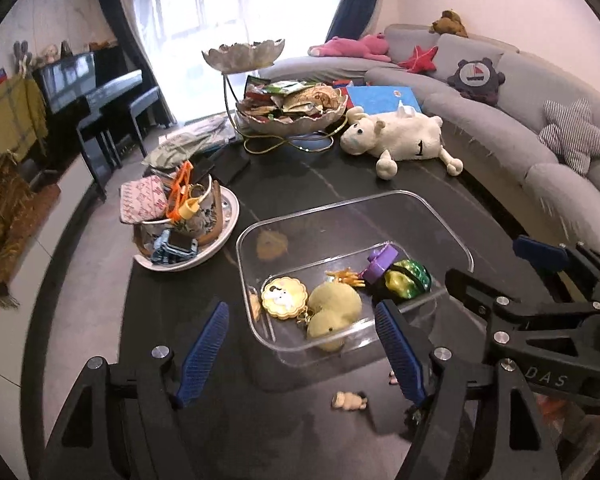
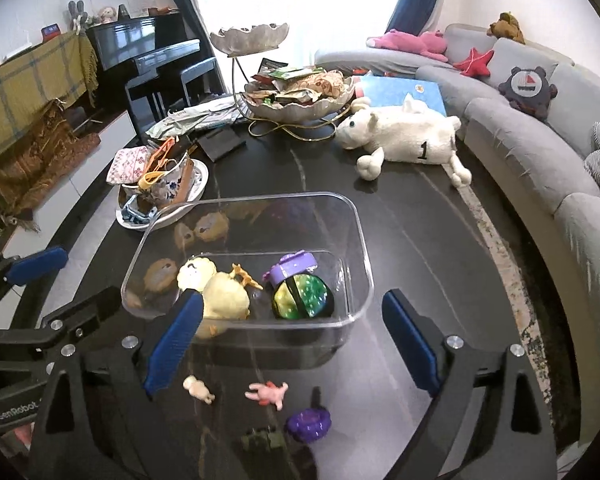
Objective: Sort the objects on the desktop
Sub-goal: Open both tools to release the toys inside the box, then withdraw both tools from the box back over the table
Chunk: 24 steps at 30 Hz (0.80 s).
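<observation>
A clear plastic box (image 1: 332,207) (image 2: 260,197) stands on the dark table. In it lie a yellow plush duck (image 1: 332,308) (image 2: 224,296), a gold-rimmed round badge (image 1: 284,300), a purple toy (image 1: 380,262) (image 2: 290,268) and a green glitter ball (image 1: 408,280) (image 2: 304,296). In front of the box, loose on the table, are a beige figurine (image 2: 199,390) (image 1: 350,400), a pink figurine (image 2: 269,394), a purple piece (image 2: 309,424) and a dark green toy (image 2: 262,438). My left gripper (image 1: 300,354) (image 2: 66,286) and right gripper (image 2: 294,344) (image 1: 504,272) hang open side by side above the box's near edge, nothing held.
A white plate (image 1: 228,216) at the left carries a cloth bag, orange glasses and a blue toy. Behind are a tiered shell bowl of snacks (image 1: 296,116) and a white plush sheep (image 1: 400,136). A grey sofa (image 1: 540,160) curves along the right; a piano stands far left.
</observation>
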Each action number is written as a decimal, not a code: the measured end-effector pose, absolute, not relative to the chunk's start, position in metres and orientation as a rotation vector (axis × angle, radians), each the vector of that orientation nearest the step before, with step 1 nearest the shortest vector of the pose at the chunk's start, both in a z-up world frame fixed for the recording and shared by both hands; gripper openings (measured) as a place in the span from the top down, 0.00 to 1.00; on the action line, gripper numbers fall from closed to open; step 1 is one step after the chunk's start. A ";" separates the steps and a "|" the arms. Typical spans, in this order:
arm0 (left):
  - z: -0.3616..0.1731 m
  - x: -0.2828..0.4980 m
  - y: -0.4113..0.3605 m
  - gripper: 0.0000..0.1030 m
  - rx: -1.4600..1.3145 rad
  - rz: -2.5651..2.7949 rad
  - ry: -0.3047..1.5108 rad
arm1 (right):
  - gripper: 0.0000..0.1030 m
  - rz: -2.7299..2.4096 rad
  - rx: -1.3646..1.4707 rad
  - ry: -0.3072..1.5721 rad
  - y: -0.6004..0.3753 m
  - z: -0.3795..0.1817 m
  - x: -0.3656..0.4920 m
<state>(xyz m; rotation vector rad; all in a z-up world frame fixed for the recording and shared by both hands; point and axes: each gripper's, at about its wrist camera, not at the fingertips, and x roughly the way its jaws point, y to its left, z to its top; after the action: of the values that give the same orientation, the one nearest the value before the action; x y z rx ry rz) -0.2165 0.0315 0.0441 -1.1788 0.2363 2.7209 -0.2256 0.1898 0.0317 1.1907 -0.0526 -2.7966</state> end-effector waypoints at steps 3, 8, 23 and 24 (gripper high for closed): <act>0.049 -0.204 0.032 0.30 -1.156 2.721 0.240 | 0.13 -2.803 1.171 -0.053 0.190 0.037 -0.212; 0.056 -0.185 0.026 0.30 -1.158 2.712 0.171 | 0.13 -2.818 1.129 -0.055 0.190 0.047 -0.189; 0.067 -0.136 0.021 0.30 -1.181 2.701 0.084 | 0.13 -2.840 1.065 -0.065 0.188 0.062 -0.136; 0.067 -0.133 0.021 0.30 -1.176 2.703 0.090 | 0.13 -2.839 1.065 -0.069 0.188 0.062 -0.132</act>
<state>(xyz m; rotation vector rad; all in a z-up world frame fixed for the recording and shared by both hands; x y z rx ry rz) -0.1326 0.0213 0.0674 -1.1761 0.0899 2.7030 -0.1325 0.1880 0.0620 1.0649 -0.0692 -2.8388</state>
